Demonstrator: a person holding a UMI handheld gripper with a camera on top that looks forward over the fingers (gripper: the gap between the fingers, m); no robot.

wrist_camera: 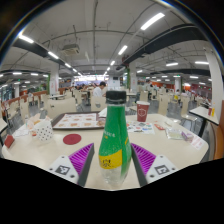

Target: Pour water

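My claw [109,165] is clenched on a tall green translucent plastic bottle [115,140] with a black screw cap and a yellow-and-pink label band around its lower body. The bottle stands upright right between my two fingers, and the purple pads [80,155] on their inner faces press against its sides at the level of the label, one on each flank, with no gap showing on either side. Its neck and cap rise well above my fingertips.

The bottle sits over the near edge of a round pale table [45,155]. Beyond my left finger, a flat dark red round coaster [72,139] lies on the table, apart from the bottle. Further back toward the table's left edge stands a white patterned cup [42,130]. Behind the bottle, toward the far edge, lies a rectangular tray with a dark red rim [78,121], and a red paper cup [142,111] stands upright to the right of the bottle's neck, well beyond my fingers. Small packets or cards [140,127] lie flat near that cup; I cannot tell what they are. Past the table stretches a large hall with strip lights [152,20] on the ceiling.
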